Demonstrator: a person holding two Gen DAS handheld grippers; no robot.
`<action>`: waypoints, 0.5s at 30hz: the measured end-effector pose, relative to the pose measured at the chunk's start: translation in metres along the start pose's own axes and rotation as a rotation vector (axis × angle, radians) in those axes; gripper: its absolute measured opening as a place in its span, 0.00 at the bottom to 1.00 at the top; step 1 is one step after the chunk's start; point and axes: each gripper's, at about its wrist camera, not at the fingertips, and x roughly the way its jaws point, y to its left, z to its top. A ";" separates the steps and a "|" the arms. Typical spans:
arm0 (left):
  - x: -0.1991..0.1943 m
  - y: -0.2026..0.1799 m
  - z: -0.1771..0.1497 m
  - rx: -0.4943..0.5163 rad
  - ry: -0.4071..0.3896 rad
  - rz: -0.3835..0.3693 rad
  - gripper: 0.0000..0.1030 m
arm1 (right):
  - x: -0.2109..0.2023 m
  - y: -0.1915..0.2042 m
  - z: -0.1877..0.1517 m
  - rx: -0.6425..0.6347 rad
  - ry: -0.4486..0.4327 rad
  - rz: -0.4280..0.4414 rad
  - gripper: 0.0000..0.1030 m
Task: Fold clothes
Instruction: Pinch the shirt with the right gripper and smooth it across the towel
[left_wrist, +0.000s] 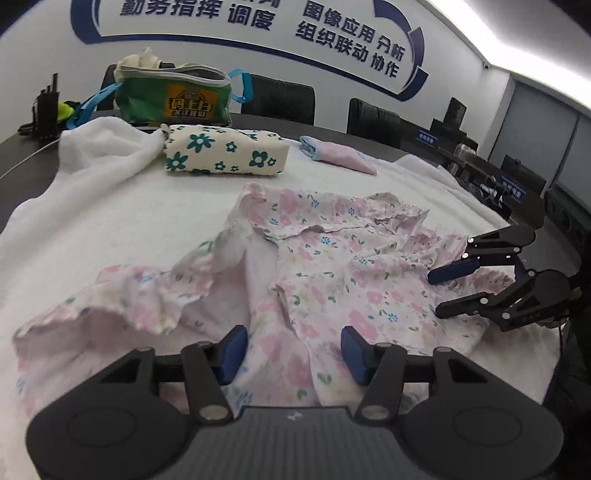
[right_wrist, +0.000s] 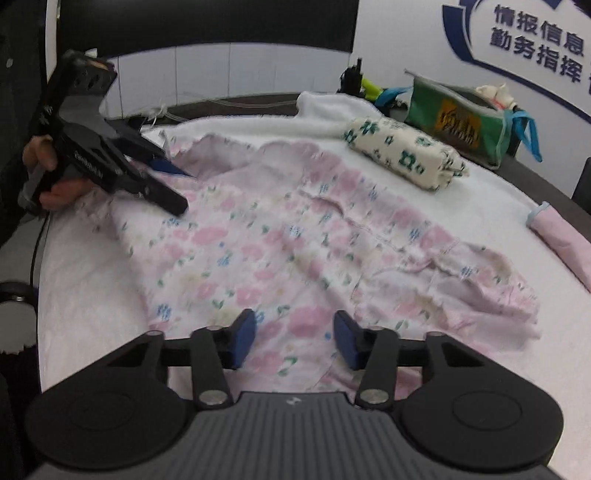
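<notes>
We have the floral garment (left_wrist: 332, 266) lying rumpled and unfolded mid-table on the white blanket (left_wrist: 110, 229). Two pieces near the far edge seem already folded. Both the left gripper (left_wrist: 293, 350) and right gripper (right_wrist: 294, 339) stand apart, gripping nothing.

Even, cool indoor light; brightest source is a ceiling light strip (left_wrist: 517, 33) that blows out to white glare at upper right of my left view. Shadows soft and faint under the floral garment (left_wrist: 332, 280). Strong fisheye bending: wall lettering (left_wrist: 351, 40) curves at the edges. My right view is motion-smeared; garment print and green bag (right_wrist: 458, 118) are blurred.
</notes>
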 end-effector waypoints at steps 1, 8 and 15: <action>-0.007 0.000 0.000 -0.003 -0.014 -0.020 0.52 | -0.001 0.000 0.000 0.001 0.005 0.001 0.38; 0.013 -0.011 0.021 0.001 0.018 -0.031 0.52 | -0.013 -0.002 0.008 0.012 -0.046 0.026 0.35; 0.037 -0.026 0.059 0.062 0.022 0.055 0.43 | 0.004 -0.038 0.017 0.092 -0.059 -0.065 0.45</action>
